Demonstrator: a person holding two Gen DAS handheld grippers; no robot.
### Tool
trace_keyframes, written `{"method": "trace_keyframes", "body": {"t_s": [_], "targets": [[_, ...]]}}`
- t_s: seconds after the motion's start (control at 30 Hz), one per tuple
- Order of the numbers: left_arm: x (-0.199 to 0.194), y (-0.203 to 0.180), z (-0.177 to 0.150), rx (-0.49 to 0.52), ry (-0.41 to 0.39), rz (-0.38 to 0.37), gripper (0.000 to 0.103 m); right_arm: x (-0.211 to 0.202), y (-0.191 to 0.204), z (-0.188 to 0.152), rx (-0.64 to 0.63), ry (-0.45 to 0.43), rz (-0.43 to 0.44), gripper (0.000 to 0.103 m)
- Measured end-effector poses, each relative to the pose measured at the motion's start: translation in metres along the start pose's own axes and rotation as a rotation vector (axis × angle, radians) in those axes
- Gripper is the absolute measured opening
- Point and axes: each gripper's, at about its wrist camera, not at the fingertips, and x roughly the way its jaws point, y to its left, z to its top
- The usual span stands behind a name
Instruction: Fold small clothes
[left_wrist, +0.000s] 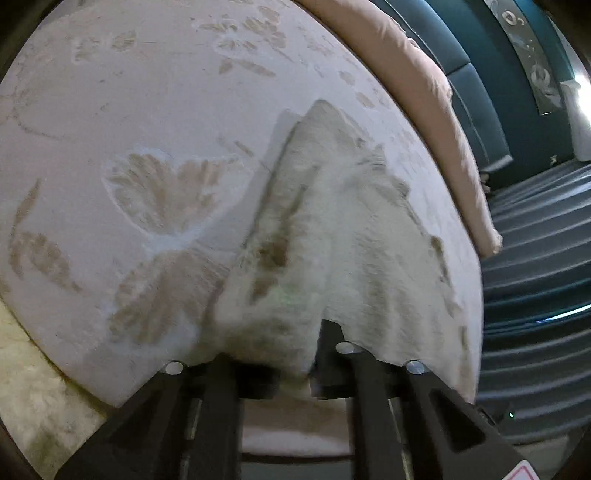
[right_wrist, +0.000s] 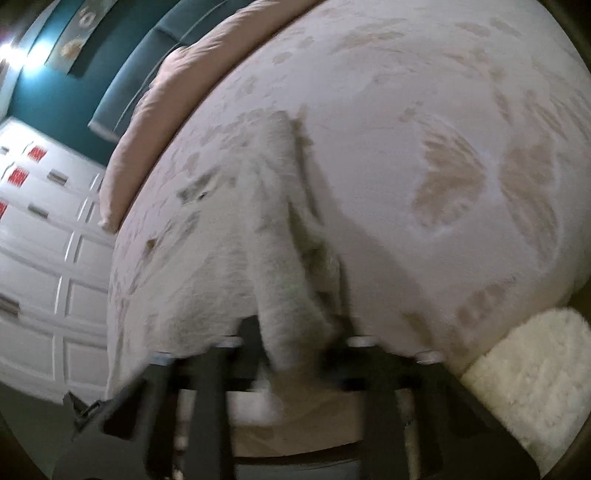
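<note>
A small white fuzzy garment (left_wrist: 332, 229) with faint brown marks lies on a pale bedspread with leaf prints (left_wrist: 147, 110). My left gripper (left_wrist: 295, 369) is shut on the garment's near edge, and the cloth bunches between its black fingers (left_wrist: 218, 373). In the right wrist view the same garment (right_wrist: 273, 229) rises in a ridge toward the camera. My right gripper (right_wrist: 291, 354) is shut on a fold of it. Both views are blurred.
A pink pillow or duvet roll (left_wrist: 436, 92) lies along the bed's far side, with a teal headboard (left_wrist: 480, 74) behind. A white panelled wardrobe (right_wrist: 44, 240) stands at left in the right wrist view. A cream shaggy rug (right_wrist: 532, 376) lies by the bed edge.
</note>
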Motion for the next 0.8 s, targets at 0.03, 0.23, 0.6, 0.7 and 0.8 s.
{"method": "trace_keyframes", "body": {"t_s": [0.03,0.23,0.6,0.7,0.8], "targets": [[-0.007,-0.003,-0.001,0.016,-0.009,0.0,0.008,-0.006,0.007,0.001,-0.02,-0.015,0.003,0.013],[-0.059,-0.005,-0.027,0.097,0.032,0.011,0.007,-0.061,0.02,-0.014,-0.136,-0.015,0.019,0.012],[-0.084,0.001,-0.067,0.167,0.029,0.133,0.012,-0.075,0.009,-0.063,-0.306,0.01,-0.212,0.034],[-0.111,-0.035,-0.056,0.269,-0.088,0.128,0.049,-0.098,0.032,-0.041,-0.378,-0.133,-0.216,0.062],[-0.113,-0.064,-0.034,0.351,-0.222,0.117,0.074,-0.085,0.047,-0.016,-0.42,-0.149,-0.195,0.063]]}}
